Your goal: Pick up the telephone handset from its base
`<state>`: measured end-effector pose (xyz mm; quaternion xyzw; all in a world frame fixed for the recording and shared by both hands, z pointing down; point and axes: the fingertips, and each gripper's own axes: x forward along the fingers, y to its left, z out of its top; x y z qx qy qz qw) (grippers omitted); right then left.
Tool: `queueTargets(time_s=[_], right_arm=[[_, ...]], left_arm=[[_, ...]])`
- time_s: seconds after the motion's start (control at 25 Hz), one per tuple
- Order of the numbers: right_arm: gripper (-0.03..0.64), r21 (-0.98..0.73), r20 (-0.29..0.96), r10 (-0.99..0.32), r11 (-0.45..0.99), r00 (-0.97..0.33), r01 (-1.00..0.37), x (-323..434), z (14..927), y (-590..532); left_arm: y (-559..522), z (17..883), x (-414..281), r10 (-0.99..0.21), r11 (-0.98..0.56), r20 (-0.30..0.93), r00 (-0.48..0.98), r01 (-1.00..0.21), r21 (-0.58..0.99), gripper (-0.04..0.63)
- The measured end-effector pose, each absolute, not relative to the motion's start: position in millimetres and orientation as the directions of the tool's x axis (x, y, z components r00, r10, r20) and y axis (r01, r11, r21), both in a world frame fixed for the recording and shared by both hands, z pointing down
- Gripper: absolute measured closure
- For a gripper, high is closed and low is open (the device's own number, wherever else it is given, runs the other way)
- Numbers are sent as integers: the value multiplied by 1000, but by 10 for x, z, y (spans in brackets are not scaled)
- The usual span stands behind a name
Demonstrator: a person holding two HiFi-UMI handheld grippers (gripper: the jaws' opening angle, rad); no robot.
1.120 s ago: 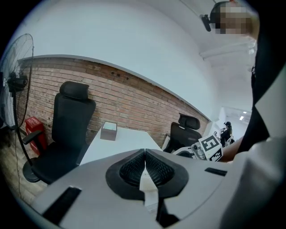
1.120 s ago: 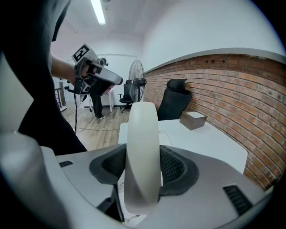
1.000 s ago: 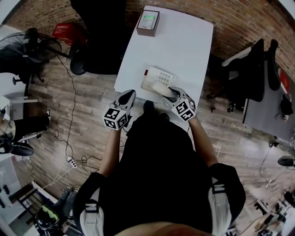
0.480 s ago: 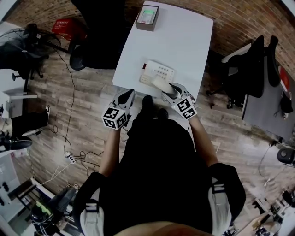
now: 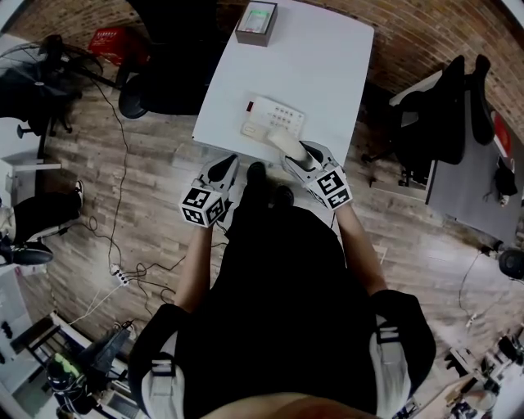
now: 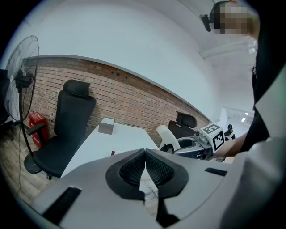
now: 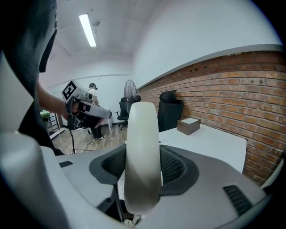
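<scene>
My right gripper (image 5: 301, 155) is shut on the cream telephone handset (image 5: 284, 141), held off the phone base (image 5: 273, 119) near the white table's (image 5: 327, 57) front edge. In the right gripper view the handset (image 7: 143, 152) stands upright between the dark pads, filling the gap, and a bit of coiled cord shows below it. My left gripper (image 5: 225, 168) hangs to the left of the table's near corner, over the wooden floor, with its jaws shut and nothing in them (image 6: 145, 169). The left gripper view also shows the right gripper (image 6: 196, 145) with the handset (image 6: 167, 136).
A small brown box (image 5: 256, 20) sits at the table's far end. A black office chair (image 5: 168, 57) stands left of the table, a fan (image 6: 22, 76) further left, a brick wall (image 7: 250, 85) behind. Cables (image 5: 123, 270) lie on the floor.
The right gripper has lifted the handset up and back from the base. The left gripper has drifted slightly nearer along the table's left corner, still shut.
</scene>
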<state>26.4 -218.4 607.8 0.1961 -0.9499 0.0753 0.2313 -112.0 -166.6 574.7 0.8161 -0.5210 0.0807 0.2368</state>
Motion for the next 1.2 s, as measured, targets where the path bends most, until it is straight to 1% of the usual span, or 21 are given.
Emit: queueTargets(time_s=[0.52,0.76,1.2], right_arm=[[407,-65,420,-363,902,-832,-426,621,5957,-1925],[407,-105,392,-382,885,-837,-453,761,5960,-1840],[407,-133,378,-388,876,-841,-464,963,5994,-1754]], left_arm=[[-1369,5708,-755,-813,-359,374,447,-889,283,575],[-1257,5723,-620,-801,-375,386,457,-886,272,575],[-1166,5673,-366,-781,-401,408,472,-881,251,575]])
